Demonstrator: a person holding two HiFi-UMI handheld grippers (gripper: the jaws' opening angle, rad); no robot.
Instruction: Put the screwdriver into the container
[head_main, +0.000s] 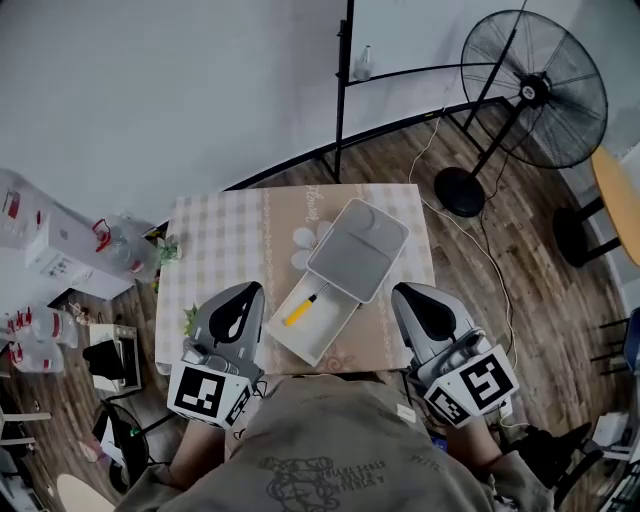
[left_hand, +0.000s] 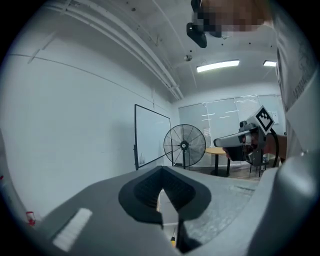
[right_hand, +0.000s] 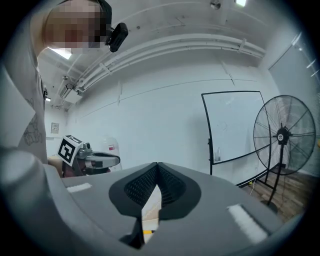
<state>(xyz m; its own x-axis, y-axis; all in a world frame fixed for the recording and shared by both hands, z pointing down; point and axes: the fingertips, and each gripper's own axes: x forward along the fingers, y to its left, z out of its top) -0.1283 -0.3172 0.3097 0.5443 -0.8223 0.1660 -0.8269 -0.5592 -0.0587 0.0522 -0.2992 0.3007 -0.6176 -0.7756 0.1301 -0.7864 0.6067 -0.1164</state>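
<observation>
On the checked table: screwdriver already inside the container, both claws idle at the near edge.
Finds the screwdriver lying slantwise on the floor of the open container, yellow handle toward the near left, with the lid resting over the container's far end. Puts the left gripper just beside the container's left wall and the right gripper near its right side, neither touching it. Reads each claw as closed tip to tip, with nothing between the jaws. Notes bare cloth open along the left half and the far edge, and the fan standing on the floor past the far right corner, well apart.
</observation>
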